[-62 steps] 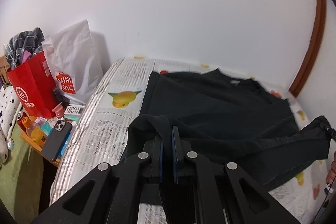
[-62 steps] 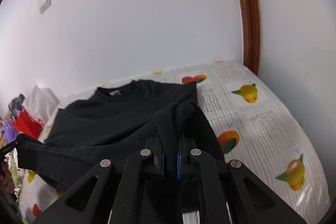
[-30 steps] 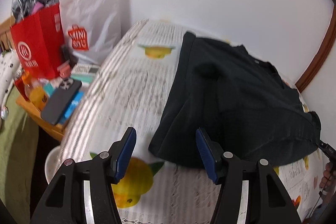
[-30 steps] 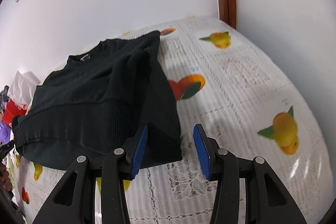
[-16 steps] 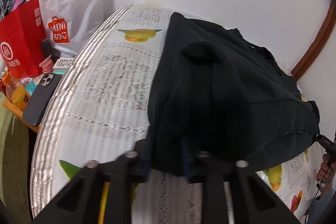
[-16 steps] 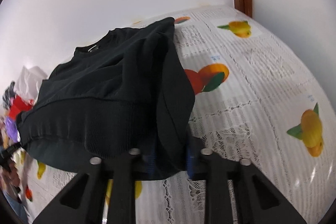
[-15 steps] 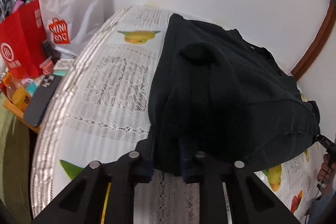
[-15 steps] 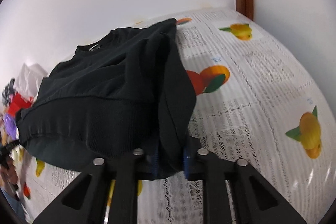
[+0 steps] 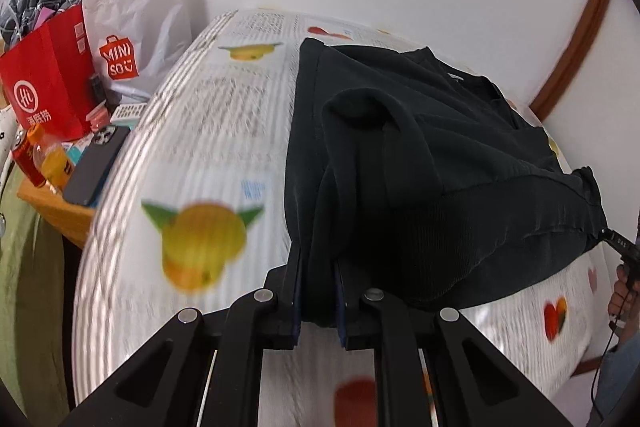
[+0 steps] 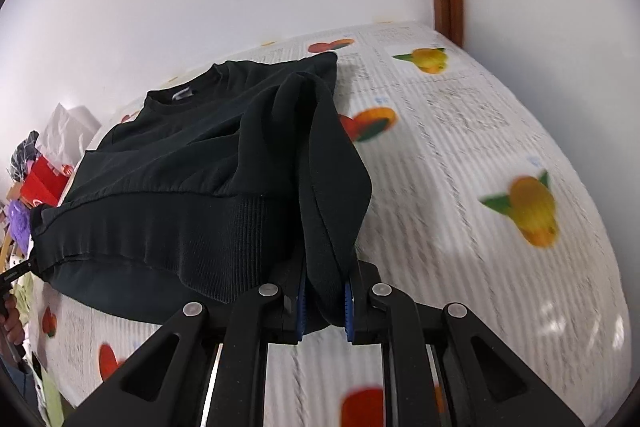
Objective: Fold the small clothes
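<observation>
On the bed [image 9: 224, 131], over a white fruit-print cover, lies the black sweatshirt [image 9: 420, 155], neck toward the wall, sleeves folded in across the body. Left tongs [image 9: 318, 291] have just been closing and now pinch the hem corner on their side, blue pads pressing the dark cloth between them. Right tongs [image 10: 324, 301] have done the same and are clamped on the other hem corner, fabric bunched up in the jaws. The ribbed hem [image 10: 160, 239] stretches between the two grips, raised off the cover. Off to the left, a red bag [image 9: 48, 83], a white bag [image 9: 140, 23] and a dark phone [image 9: 94, 167] crowd a side table.
</observation>
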`<state>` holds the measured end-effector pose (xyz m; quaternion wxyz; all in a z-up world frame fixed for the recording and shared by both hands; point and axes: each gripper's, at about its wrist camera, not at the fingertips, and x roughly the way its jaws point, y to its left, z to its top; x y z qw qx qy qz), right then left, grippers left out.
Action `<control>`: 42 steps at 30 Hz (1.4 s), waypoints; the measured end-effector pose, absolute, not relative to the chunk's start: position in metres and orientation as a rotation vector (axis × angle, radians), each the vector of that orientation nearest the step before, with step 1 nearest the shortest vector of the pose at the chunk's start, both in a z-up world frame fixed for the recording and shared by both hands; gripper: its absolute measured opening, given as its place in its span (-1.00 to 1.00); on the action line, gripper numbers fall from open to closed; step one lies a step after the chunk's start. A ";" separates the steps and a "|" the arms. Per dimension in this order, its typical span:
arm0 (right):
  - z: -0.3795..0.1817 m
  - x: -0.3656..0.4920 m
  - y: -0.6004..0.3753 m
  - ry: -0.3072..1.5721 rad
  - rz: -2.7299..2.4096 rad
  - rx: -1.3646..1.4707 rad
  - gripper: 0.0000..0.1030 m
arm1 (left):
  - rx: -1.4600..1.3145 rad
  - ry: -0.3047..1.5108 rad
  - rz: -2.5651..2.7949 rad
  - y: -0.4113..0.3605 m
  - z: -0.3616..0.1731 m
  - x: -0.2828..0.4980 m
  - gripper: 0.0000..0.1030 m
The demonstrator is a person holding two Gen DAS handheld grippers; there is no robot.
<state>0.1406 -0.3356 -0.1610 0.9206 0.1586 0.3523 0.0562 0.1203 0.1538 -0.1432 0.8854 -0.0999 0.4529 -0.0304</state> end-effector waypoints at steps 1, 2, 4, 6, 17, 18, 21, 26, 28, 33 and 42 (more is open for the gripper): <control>-0.162 0.134 -0.337 0.723 0.111 0.324 -0.73 | -0.209 0.945 -0.066 0.151 -0.145 0.113 -0.75; -0.163 0.128 -0.337 0.724 0.105 0.321 -0.73 | -0.209 0.948 -0.070 0.148 -0.146 0.107 -0.75; -0.166 0.117 -0.340 0.725 0.092 0.322 -0.73 | -0.211 0.951 -0.074 0.144 -0.149 0.099 -0.74; -0.168 0.112 -0.340 0.734 0.080 0.327 -0.70 | -0.210 0.957 -0.065 0.141 -0.150 0.094 -0.72; -0.121 0.068 -0.333 0.607 0.039 0.317 -0.30 | -0.224 0.833 -0.120 0.133 -0.110 0.064 -0.05; -0.121 0.070 -0.326 0.610 0.059 0.308 -0.30 | -0.221 0.822 -0.133 0.129 -0.109 0.063 -0.05; -0.128 0.078 -0.308 0.629 0.087 0.283 -0.30 | -0.211 0.824 -0.189 0.112 -0.110 0.065 -0.05; -0.150 0.097 -0.302 0.681 0.079 0.323 -0.30 | -0.244 0.871 -0.203 0.099 -0.125 0.082 -0.05; -0.158 0.107 -0.306 0.694 0.080 0.364 -0.30 | -0.269 0.895 -0.214 0.097 -0.132 0.091 -0.05; -0.157 0.115 -0.304 0.670 0.061 0.386 -0.52 | -0.305 0.937 -0.224 0.093 -0.147 0.113 -0.18; -0.123 0.096 -0.304 0.555 0.110 0.335 -0.91 | -0.242 0.828 -0.254 0.090 -0.116 0.105 -0.83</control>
